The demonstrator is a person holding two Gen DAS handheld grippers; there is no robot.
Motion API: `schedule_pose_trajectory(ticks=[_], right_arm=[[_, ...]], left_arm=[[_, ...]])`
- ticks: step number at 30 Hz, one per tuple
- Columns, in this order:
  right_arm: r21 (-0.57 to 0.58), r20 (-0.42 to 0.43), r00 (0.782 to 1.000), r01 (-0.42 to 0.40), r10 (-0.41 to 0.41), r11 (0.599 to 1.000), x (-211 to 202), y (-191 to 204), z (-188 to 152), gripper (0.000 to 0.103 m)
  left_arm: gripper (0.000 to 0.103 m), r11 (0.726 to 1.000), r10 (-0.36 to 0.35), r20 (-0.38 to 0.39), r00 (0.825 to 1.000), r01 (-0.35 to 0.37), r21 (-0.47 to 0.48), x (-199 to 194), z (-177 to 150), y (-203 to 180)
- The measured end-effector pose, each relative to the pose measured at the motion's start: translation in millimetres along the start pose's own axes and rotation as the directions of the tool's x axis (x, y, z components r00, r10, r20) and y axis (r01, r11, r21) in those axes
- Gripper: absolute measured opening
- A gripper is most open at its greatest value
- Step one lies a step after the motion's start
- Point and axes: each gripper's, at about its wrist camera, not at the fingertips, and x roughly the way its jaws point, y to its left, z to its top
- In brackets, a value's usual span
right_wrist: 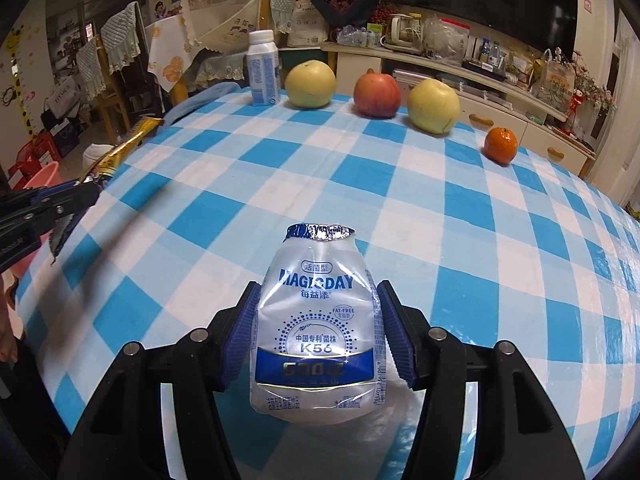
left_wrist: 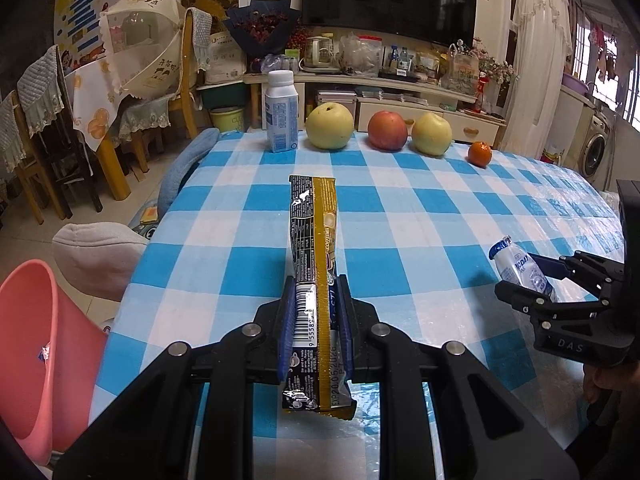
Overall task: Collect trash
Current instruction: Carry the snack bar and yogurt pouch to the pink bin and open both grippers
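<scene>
My left gripper (left_wrist: pixel 314 286) is shut on a long black-and-gold snack wrapper (left_wrist: pixel 314 220), which sticks out forward above the blue-checked tablecloth (left_wrist: pixel 400 200). The right wrist view shows this gripper (right_wrist: pixel 86 188) at the table's left edge, with the wrapper (right_wrist: pixel 128 144) slanting up. My right gripper (right_wrist: pixel 319 292) is shut on a crumpled, clear-and-blue yogurt drink bottle (right_wrist: pixel 318 320); its blue pads (right_wrist: pixel 240 332) press both sides, and the torn foil top points away. From the left wrist camera, the right gripper (left_wrist: pixel 520 284) and bottle (left_wrist: pixel 520 264) appear at the right, a little above the cloth.
A pink plastic bin (left_wrist: pixel 36 340) stands on the floor below the table's left edge. Along the far edge stand a white-and-blue milk bottle (left_wrist: pixel 282 112), two yellow-green pears (left_wrist: pixel 330 126), a red apple (left_wrist: pixel 387 130) and a tangerine (left_wrist: pixel 480 154). Chairs stand beyond at the left.
</scene>
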Motion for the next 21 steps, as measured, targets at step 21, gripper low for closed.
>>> schedule_pose_trajectory(ticks=[21], right_arm=[[0.055,0.030,0.997,-0.069,0.068,0.996,-22.1,45.8,7.4,0.059]], left_arm=[[0.021,0.997,-0.017,0.075,0.997,0.022,-0.068,-31.9,4.3,43.7]])
